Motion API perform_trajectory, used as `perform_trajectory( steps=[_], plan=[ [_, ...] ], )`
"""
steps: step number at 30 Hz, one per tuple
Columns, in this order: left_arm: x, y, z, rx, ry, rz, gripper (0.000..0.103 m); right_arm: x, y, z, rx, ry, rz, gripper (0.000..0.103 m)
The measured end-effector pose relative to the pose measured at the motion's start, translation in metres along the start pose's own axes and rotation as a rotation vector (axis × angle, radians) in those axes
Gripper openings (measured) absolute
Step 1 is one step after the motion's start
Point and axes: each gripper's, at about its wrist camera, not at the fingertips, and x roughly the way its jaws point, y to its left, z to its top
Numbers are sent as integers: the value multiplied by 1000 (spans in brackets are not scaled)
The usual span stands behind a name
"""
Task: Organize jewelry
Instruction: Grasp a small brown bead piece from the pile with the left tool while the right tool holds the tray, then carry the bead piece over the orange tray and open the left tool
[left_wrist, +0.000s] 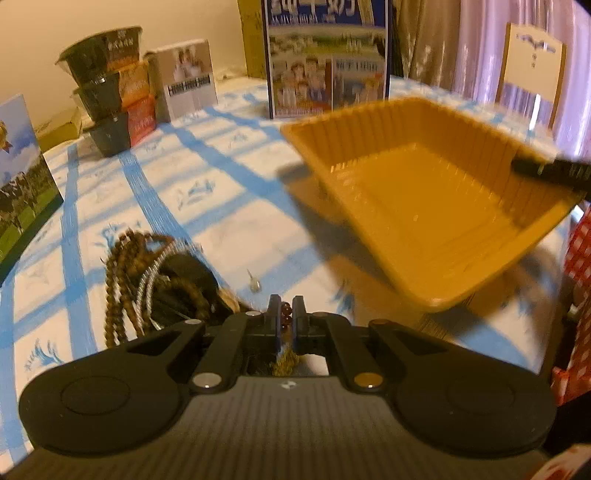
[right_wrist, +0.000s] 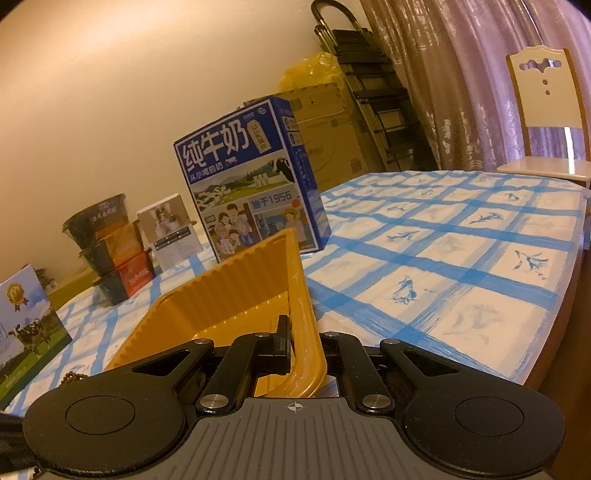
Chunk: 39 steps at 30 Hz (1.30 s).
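1. The left gripper (left_wrist: 285, 314) is clenched on a strand of small reddish-brown beads (left_wrist: 285, 314), pinched between its two narrow black fingers just above the tablecloth (left_wrist: 229, 206).
2. A heap of brown bead necklaces (left_wrist: 125, 273) and a silvery chain (left_wrist: 146, 286) lies on the cloth just left of that gripper; a small pale pendant (left_wrist: 255, 283) lies alone, near the fingertips.
3. The right gripper (right_wrist: 301, 343) is clamped on the rim of a yellow ribbed plastic tray (right_wrist: 229, 291), which it holds tilted, one corner raised.
4. In the left wrist view the yellow ribbed plastic tray hangs above the cloth to the right of the jewelry, its open side facing the camera, casting a shadow beneath.
5. A blue milk carton box (right_wrist: 247, 177), stacked dark bowls (right_wrist: 107, 243) and a wooden chair (right_wrist: 546, 107) stand behind.
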Motion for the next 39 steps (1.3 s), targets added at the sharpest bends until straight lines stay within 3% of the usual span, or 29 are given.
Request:
perform_trajectory(
  steps=[11, 18, 24, 29, 39],
  plan=[
    [-68, 14, 48, -54, -171, -72, 4, -1, 10, -2, -27, 1, 16, 6],
    [-80, -6, 65, -49, -206, -144, 4, -3, 13, -2, -42, -4, 14, 6],
    [-71, -24, 68, -62, -186, -219, 4, -5, 12, -2, -41, -5, 14, 6],
    [-54, -34, 59, -69, -115, -246, 4, -5, 12, -2, -40, -5, 15, 6],
    [-51, -19, 47, -78, -85, -200, 13, -4, 9, -2, -31, -4, 12, 6]
  ],
)
